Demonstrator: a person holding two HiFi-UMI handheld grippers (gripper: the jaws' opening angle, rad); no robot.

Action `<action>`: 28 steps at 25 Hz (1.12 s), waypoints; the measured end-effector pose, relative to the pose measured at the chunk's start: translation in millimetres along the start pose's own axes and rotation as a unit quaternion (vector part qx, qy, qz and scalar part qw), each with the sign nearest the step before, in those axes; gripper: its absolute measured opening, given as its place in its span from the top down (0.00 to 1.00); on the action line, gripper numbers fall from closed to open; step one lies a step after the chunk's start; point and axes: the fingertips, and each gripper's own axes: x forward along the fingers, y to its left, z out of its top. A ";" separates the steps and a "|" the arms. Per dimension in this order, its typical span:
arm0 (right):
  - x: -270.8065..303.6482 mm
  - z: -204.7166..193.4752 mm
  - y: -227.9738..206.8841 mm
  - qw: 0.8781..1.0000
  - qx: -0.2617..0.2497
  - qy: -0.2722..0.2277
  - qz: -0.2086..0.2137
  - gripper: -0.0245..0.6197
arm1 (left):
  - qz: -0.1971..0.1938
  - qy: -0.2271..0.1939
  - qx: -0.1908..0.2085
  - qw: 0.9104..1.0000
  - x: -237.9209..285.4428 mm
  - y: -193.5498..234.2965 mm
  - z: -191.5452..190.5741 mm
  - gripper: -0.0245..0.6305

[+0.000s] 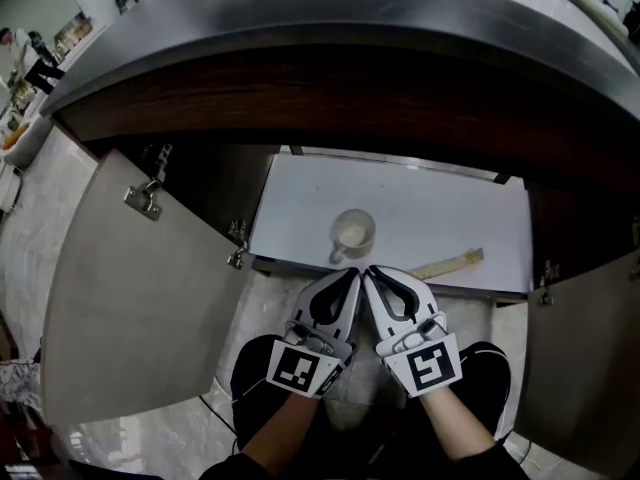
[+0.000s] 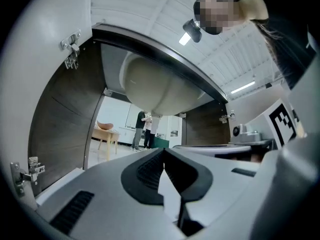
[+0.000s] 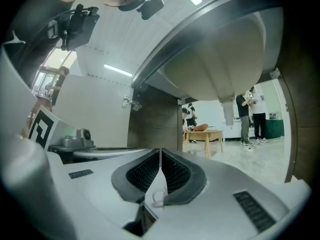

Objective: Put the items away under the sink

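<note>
Mug (image 1: 353, 233) and wooden stick (image 1: 447, 263) sit on white cabinet floor (image 1: 430, 203) under sink (image 2: 160, 91). Cabinet doors (image 1: 130, 288) hang open. Left gripper (image 1: 352, 274) and right gripper (image 1: 372, 272) are both pinched together, empty, just outside. Stowing looks done; probably only door closing left.

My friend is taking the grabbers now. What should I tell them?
Grippers: the left gripper and the right gripper both have jaws shut and empty, side by side in front of the open cabinet.
Things: the mug stands upright on the white cabinet floor near the front edge. The beige stick lies flat to its right.
Done: both sit under the sink.
Left: the doors stand open. No other items in view.
</note>
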 end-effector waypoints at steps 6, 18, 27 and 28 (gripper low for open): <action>-2.6 81.2 14.5 1.000 0.019 -0.005 0.019 0.90 | 0.015 -0.002 -0.002 1.000 -4.0 -8.7 86.7 0.95; 7.3 258.3 46.0 0.998 0.046 0.024 0.044 0.90 | 0.035 0.043 -0.020 0.998 -15.9 -16.4 261.1 0.95; 30.0 391.1 62.3 0.996 0.053 0.027 0.060 0.90 | 0.050 0.045 -0.025 0.997 -13.3 -8.9 396.0 0.95; 32.2 403.7 65.4 0.996 0.054 0.027 0.062 0.90 | 0.051 0.046 -0.023 0.997 -14.1 -7.4 408.8 0.95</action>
